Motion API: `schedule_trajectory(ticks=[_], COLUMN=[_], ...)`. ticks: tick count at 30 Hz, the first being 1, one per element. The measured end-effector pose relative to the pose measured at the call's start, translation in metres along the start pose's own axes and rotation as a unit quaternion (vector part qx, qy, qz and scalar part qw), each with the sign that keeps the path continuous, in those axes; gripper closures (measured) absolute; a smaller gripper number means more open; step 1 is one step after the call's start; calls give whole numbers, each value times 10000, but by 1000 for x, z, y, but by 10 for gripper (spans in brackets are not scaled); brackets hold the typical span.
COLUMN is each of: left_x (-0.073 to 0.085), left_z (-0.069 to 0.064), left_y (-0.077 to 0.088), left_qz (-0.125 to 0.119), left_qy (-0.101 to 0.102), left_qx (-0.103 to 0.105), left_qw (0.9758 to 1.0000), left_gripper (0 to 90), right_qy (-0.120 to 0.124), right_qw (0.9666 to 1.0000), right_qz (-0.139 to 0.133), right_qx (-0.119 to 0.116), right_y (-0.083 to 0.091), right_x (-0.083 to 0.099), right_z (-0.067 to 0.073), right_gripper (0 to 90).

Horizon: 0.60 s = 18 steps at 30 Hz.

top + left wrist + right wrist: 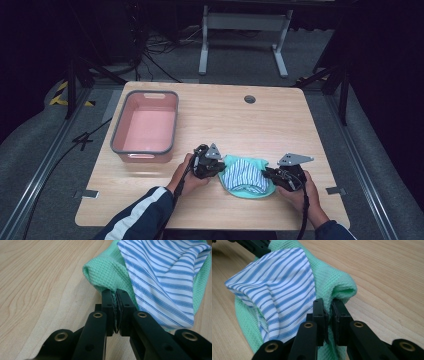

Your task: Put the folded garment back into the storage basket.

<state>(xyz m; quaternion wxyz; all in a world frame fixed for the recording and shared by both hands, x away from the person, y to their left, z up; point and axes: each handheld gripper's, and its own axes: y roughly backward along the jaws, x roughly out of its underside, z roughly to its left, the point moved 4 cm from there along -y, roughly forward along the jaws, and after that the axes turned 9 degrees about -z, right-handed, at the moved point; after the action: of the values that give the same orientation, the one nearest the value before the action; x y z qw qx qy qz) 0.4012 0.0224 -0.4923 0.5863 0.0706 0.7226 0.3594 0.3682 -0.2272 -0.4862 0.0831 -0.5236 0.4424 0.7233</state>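
Mint-green waffle-knit fabric is what we have pinched at both ends: the garment [246, 176], green outside with a blue-and-white striped lining showing on top, lies bunched on the near part of the wooden tabletop [280, 125], between our two hands. Our left gripper [116, 315] has its jaws clamped together on a fold of the green edge, as the left gripper view shows. Our right gripper [329, 320] is likewise closed on the opposite green edge, just beside the striped panel [279, 295].

We judge the step in hand to be the grasp itself, now made on both sides, with the cloth resting on the wood and not yet raised. The pink tub with the grey rim [146, 126] stands empty at the far left, well apart from the garment, and it may be where the cloth is bound, though we cannot be sure from here.

The next move likely calls for lifting both ends together and level, keeping the pinches firm so the thin folds do not slip, then spreading or carrying the piece without letting the lining sag.
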Motion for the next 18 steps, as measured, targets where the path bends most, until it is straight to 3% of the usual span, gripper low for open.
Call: schedule_trajectory(ticks=[18], left_x=[-20], left_z=[2], left_y=[14], left_qz=[21], left_qy=[-52], left_qx=[-59], left_qw=[10000], left_gripper=[859], right_qy=[-8], right_qw=[9998], right_qz=[-199], right_qx=[25], right_y=[4], right_x=[-20], right_z=[1], right_gripper=[828])
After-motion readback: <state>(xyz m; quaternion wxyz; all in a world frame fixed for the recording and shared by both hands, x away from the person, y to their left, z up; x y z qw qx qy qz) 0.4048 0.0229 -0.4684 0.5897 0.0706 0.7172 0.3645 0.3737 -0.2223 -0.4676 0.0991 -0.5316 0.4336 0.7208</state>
